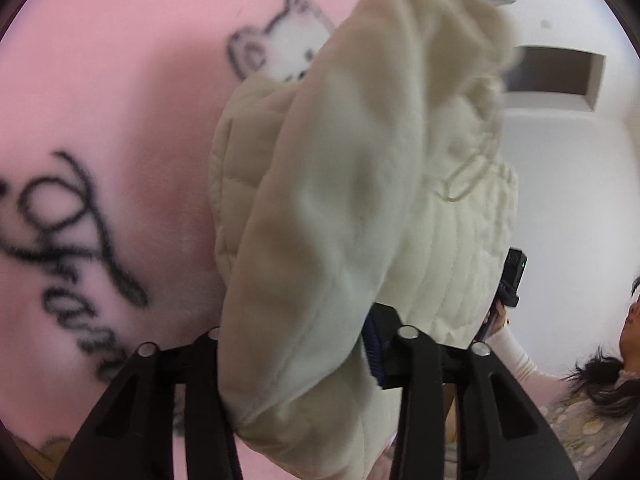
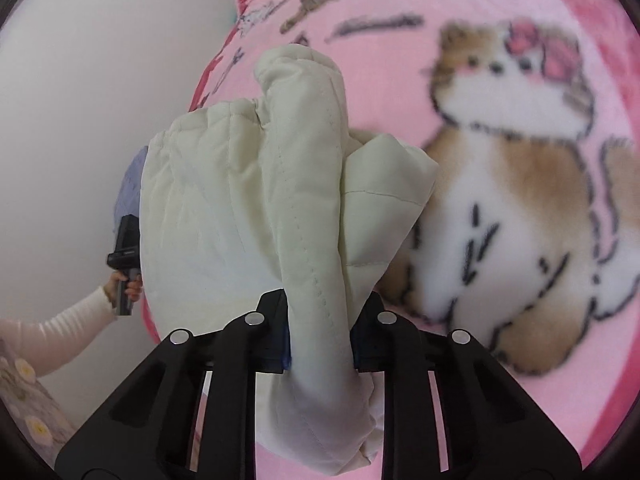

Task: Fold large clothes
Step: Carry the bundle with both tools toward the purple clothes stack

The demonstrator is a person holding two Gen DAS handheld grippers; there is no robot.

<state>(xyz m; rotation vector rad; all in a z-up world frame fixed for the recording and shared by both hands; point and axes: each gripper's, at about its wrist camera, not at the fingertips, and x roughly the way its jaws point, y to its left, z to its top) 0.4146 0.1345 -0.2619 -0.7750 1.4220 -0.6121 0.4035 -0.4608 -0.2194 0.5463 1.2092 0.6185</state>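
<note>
A cream quilted padded garment [image 1: 340,184] hangs bunched in front of the left wrist camera, above a pink fleece blanket [image 1: 100,100]. My left gripper [image 1: 296,344] is shut on a thick fold of it; the left finger is hidden by cloth. In the right wrist view the same garment [image 2: 248,200] is held up over the blanket [image 2: 520,400]. My right gripper [image 2: 320,332] is shut on a stitched fold that passes between the fingers. The other gripper shows at each view's edge, the right one [image 1: 510,280] and the left one [image 2: 126,248].
The pink blanket carries cat prints [image 2: 508,184] and black script lettering [image 1: 72,248]. A white wall [image 2: 80,100] with a recessed niche [image 1: 556,76] stands beyond the bed. The person's face and sleeve [image 1: 516,352] are at the lower right of the left view.
</note>
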